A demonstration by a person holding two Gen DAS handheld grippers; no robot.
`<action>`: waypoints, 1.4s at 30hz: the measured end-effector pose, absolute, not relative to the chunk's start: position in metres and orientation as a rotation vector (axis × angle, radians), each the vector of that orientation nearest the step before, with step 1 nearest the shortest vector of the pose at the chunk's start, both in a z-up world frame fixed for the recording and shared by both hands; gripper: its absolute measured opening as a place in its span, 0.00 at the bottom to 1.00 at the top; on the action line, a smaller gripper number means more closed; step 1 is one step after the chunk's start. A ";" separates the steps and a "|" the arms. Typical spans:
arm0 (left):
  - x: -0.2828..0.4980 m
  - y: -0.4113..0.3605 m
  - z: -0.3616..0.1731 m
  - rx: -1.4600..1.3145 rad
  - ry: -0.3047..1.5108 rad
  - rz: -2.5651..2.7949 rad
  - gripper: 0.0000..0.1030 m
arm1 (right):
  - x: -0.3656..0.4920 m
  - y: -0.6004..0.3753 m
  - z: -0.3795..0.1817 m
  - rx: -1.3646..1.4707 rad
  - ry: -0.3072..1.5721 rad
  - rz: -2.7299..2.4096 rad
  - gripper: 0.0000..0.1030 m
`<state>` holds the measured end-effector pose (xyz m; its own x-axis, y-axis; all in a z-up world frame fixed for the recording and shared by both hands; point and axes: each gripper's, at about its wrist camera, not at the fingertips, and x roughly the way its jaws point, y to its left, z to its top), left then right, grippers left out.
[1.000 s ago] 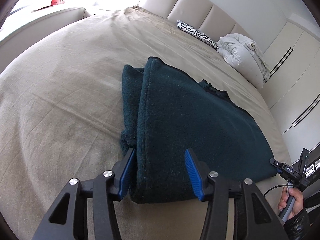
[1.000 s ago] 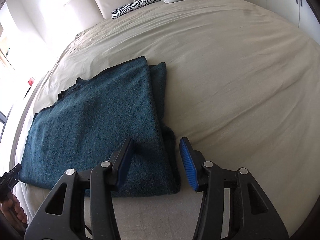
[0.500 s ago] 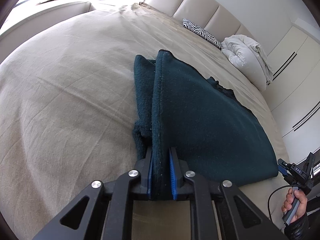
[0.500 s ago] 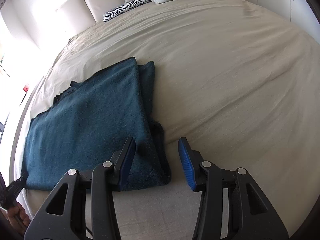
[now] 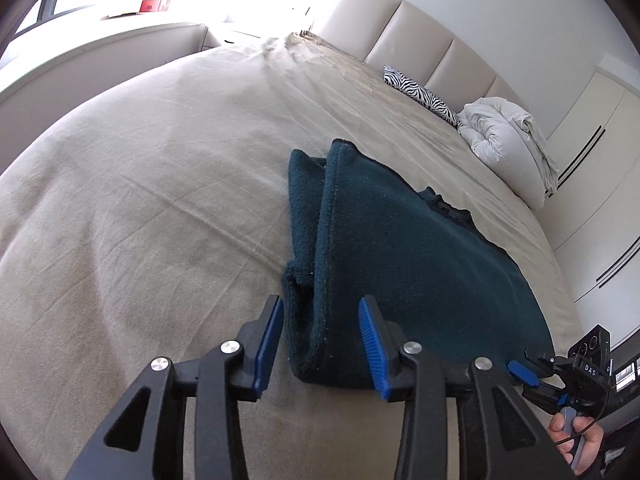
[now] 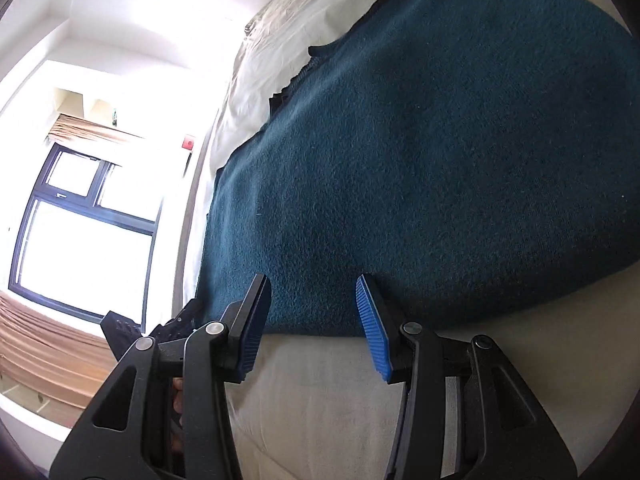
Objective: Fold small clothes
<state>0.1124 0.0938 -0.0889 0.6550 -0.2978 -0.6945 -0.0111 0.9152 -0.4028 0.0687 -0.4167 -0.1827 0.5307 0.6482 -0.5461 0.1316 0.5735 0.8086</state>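
Note:
A dark teal fleece garment (image 5: 400, 256) lies folded on the beige bed sheet (image 5: 140, 208), its folded edge running toward me. My left gripper (image 5: 320, 344) is open, its blue pads on either side of the garment's near corner, not gripping it. In the right wrist view the same garment (image 6: 440, 140) fills the upper right. My right gripper (image 6: 312, 320) is open at the garment's near edge, tilted, with nothing held. The right gripper also shows at the garment's far corner in the left wrist view (image 5: 560, 376).
A zebra-print pillow (image 5: 420, 94) and a white duvet bundle (image 5: 508, 136) lie at the padded headboard. White wardrobes (image 5: 600, 184) stand on the right. A window (image 6: 80, 220) and a wooden floor show beyond the bed edge in the right wrist view.
My left gripper, shut on the garment's folded edge half a second ago, has opened. My right gripper has swung left along the near edge and tilted toward the window.

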 end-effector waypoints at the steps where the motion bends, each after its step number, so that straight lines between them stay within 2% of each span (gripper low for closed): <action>1: 0.110 0.087 -0.083 -0.367 0.831 -0.178 0.42 | 0.067 -0.424 -0.184 0.960 0.971 0.357 0.40; 6: 0.111 0.030 -0.071 -0.241 0.813 -0.307 0.46 | 0.044 -0.482 -0.184 1.037 0.873 0.225 0.40; 11: 0.121 -0.044 -0.086 -0.126 0.870 -0.481 0.47 | 0.009 -0.543 -0.191 1.144 0.771 0.075 0.40; 15: 0.129 -0.083 -0.108 -0.055 0.945 -0.536 0.47 | 0.001 -0.554 -0.187 1.139 0.754 0.049 0.40; 18: 0.128 -0.068 -0.117 -0.099 0.958 -0.545 0.46 | 0.005 -0.547 -0.180 1.095 0.769 0.056 0.41; 22: 0.124 -0.030 -0.117 -0.167 0.962 -0.543 0.41 | 0.008 -0.545 -0.181 1.096 0.766 0.061 0.44; 32: 0.108 0.067 -0.117 -0.441 0.948 -0.482 0.40 | 0.019 -0.534 -0.161 1.075 0.750 0.098 0.44; 35: 0.103 0.091 -0.102 -0.491 0.906 -0.447 0.46 | 0.034 -0.527 -0.152 1.056 0.753 0.122 0.44; 37: 0.105 0.101 -0.087 -0.501 0.858 -0.434 0.59 | 0.052 -0.517 -0.147 1.038 0.764 0.140 0.44; 39: 0.115 0.104 -0.074 -0.506 0.818 -0.427 0.64 | 0.075 -0.502 -0.143 1.010 0.786 0.172 0.44; 42: 0.143 0.101 -0.063 -0.499 0.784 -0.429 0.64 | 0.113 -0.467 -0.139 0.965 0.842 0.245 0.44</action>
<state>0.1426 0.1014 -0.0632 0.6341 -0.5370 -0.5564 0.1786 0.8018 -0.5702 0.1126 -0.4672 -0.1392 0.6670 0.5332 -0.5204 0.1702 0.5709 0.8032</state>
